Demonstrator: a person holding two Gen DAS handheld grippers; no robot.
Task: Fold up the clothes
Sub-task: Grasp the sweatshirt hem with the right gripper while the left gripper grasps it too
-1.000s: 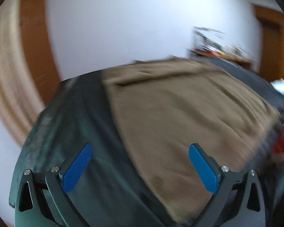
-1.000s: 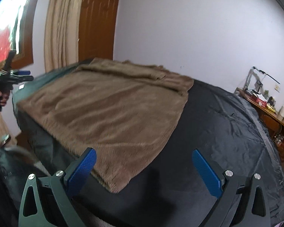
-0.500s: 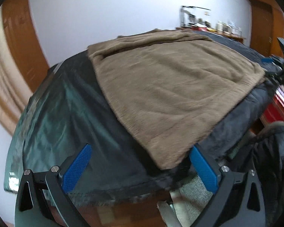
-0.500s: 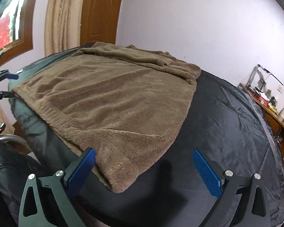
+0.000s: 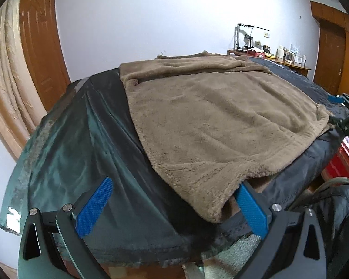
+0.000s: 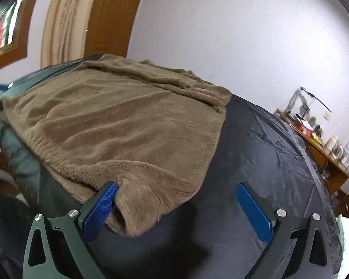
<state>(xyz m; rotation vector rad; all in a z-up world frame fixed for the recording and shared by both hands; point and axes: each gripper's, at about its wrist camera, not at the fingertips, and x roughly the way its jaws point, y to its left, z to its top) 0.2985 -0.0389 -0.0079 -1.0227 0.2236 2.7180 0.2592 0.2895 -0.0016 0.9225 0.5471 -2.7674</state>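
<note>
Corners are lining up: I'm nosing the wide-open, empty left gripper (image 5: 173, 208) and right gripper (image 6: 182, 208) onto the brown fleece garment (image 5: 211, 125), lying flat on the dark-covered bed (image 5: 86, 162), stretching far.

Garment (image 5: 209, 121) flat on bed (image 5: 86, 144), left tool (image 5: 174, 207) at its near-left corner, right tool (image 6: 179, 209) at near-right corner, desk (image 6: 323, 148) w/ clutter behind-right by wall, door (image 5: 38, 46) behind-left.
</note>
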